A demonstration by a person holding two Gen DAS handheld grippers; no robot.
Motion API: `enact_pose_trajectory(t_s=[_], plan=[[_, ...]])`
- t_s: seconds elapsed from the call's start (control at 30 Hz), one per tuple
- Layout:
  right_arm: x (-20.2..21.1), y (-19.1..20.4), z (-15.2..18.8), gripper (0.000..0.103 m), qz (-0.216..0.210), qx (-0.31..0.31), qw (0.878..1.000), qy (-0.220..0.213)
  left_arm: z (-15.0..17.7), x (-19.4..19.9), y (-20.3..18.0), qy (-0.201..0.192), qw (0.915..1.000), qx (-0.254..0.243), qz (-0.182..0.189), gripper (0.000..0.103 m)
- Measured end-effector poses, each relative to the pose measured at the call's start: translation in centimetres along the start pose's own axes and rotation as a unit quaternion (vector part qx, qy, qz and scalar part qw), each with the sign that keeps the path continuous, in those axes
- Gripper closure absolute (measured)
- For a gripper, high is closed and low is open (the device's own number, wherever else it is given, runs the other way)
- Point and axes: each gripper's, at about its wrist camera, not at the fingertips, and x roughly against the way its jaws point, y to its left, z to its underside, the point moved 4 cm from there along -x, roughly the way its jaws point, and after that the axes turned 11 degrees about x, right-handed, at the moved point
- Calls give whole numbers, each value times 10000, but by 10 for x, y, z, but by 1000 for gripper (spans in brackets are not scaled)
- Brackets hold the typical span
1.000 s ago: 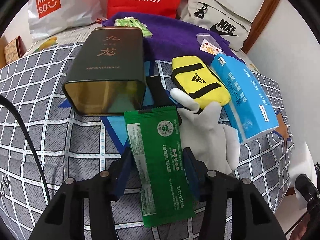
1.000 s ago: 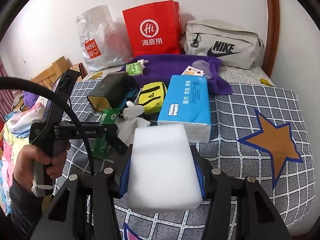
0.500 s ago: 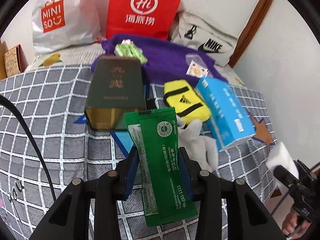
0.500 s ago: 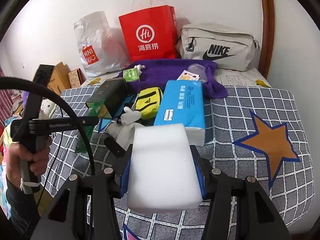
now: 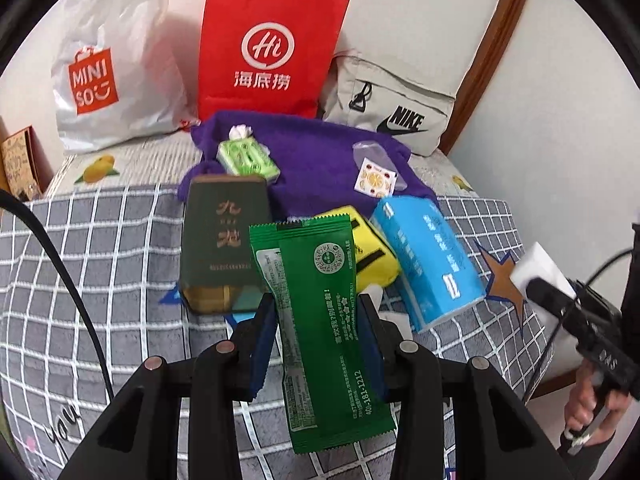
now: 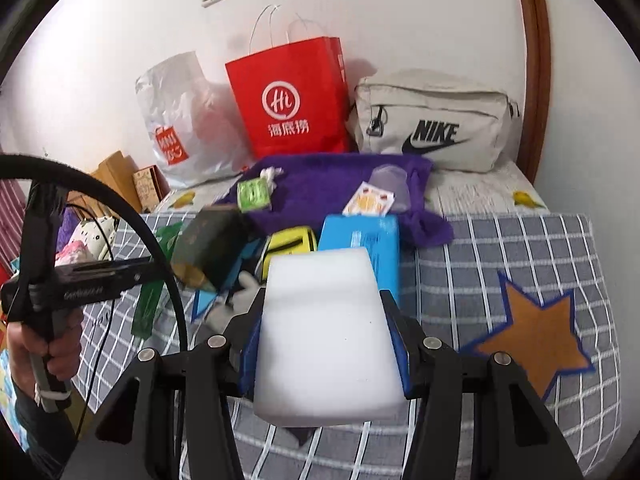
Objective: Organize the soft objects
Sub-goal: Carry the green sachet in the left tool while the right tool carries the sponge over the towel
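- Left gripper [image 5: 316, 320] clamped on a green snack packet [image 5: 320, 332], blue pads pressing its two long edges, packet standing upright between the fingers and held clear above the checked bedspread [image 5: 100, 248].
- Right gripper [image 6: 326, 336] squeezed onto a white foam block [image 6: 326, 332], pads flat against both sides, block lifted off the bedspread and filling the space between the fingers.
- Same foam block visible at the right edge of the left wrist view, carried by the person's right hand [image 5: 592, 412] off the side of the bedspread.
- Person's left hand [image 6: 40, 352] wrapped round the left gripper's handle, left of the bedspread in the right wrist view, green packet hanging edge-on beyond it.
- Dark green tin [image 5: 224, 240] lying on its side on the bedspread, open end facing the camera, just behind the green packet.
- Yellow pouch [image 5: 372, 252] beside the tin on the bedspread, blue tissue pack [image 5: 428, 260] touching the pouch's far side.
- White glove [image 6: 240, 296] on the bedspread, mostly hidden in front of the pouch.
- Purple towel [image 5: 316, 160] at the far end of the bedspread, small green tissue packet [image 5: 248, 158] and an orange-patterned sachet [image 5: 376, 178] resting on it.
- Behind the towel, against the wall: Miniso plastic bag [image 5: 104, 76], red paper bag [image 5: 268, 48], beige Nike bag [image 5: 392, 112].
- Orange star patch [image 6: 536, 332] on the bedspread, well right of the tissue pack.
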Motion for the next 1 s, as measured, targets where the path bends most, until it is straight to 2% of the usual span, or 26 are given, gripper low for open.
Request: enact_pose_trajectory(t_s=[0.2,0.63,1.0], plan=[[-25,-11,-25,52,30,40,10000,31,-24,-6,0,-12,10000,-66,39,66],[-77,-44,-70,52,25,28,9998,187,-98,-41,-3,2,9998,-112,-177,66],[-134,-63,-103,52,-92,145,9987,473,-138,-81,-9,217,9996,-87,-180,66]])
